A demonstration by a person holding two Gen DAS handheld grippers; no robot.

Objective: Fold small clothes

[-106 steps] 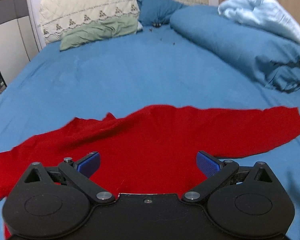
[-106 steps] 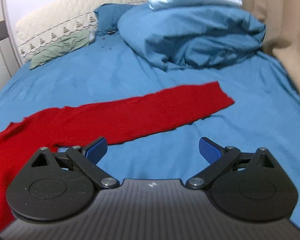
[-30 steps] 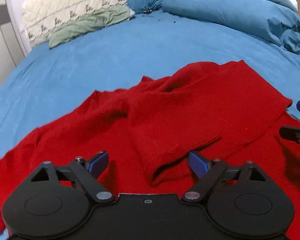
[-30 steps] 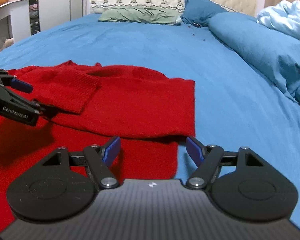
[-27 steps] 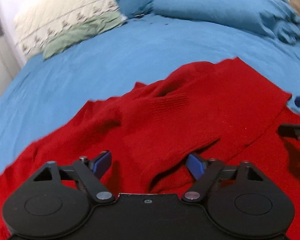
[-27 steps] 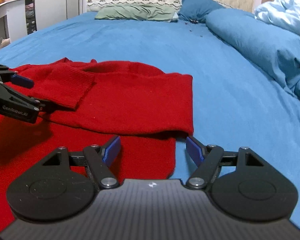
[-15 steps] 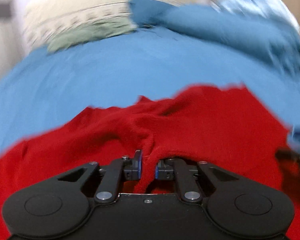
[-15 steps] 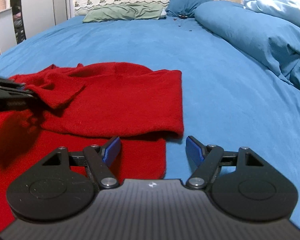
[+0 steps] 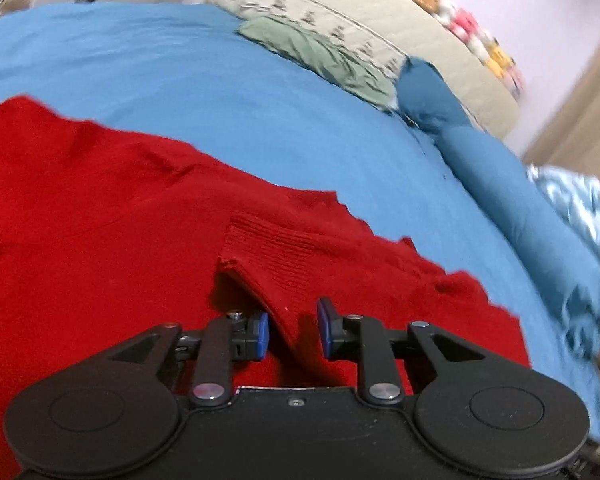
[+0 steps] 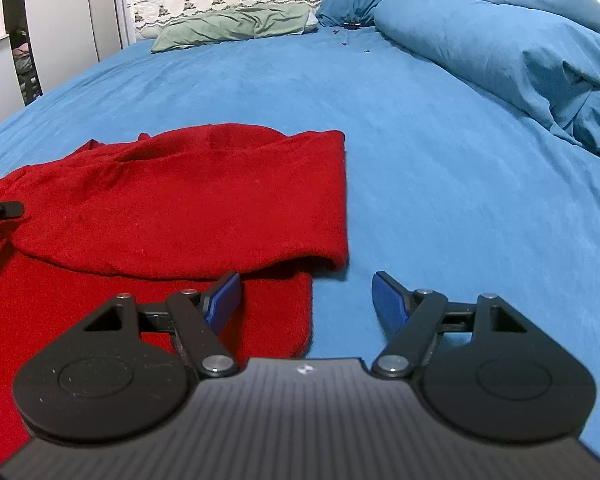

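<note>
Red knitted sweater (image 10: 188, 204) sprawls half-folded on the blue bedsheet (image 10: 440, 184), its near edge hidden by both tools. Left gripper (image 9: 293, 330) jaws are opening, ribbed cuff (image 9: 272, 268) loose between them; right gripper (image 10: 306, 300) gapes wide, holding nothing.

A red sweater (image 9: 100, 220) lies spread on the blue bedsheet (image 9: 180, 72). Its ribbed cuff (image 9: 272, 264) runs down between the blue pads of the left gripper (image 9: 292, 330), whose jaws are opening with gaps either side. Beyond the sweater, a green pillow (image 9: 320, 56) lies against the quilted headboard (image 9: 380, 28).
</note>
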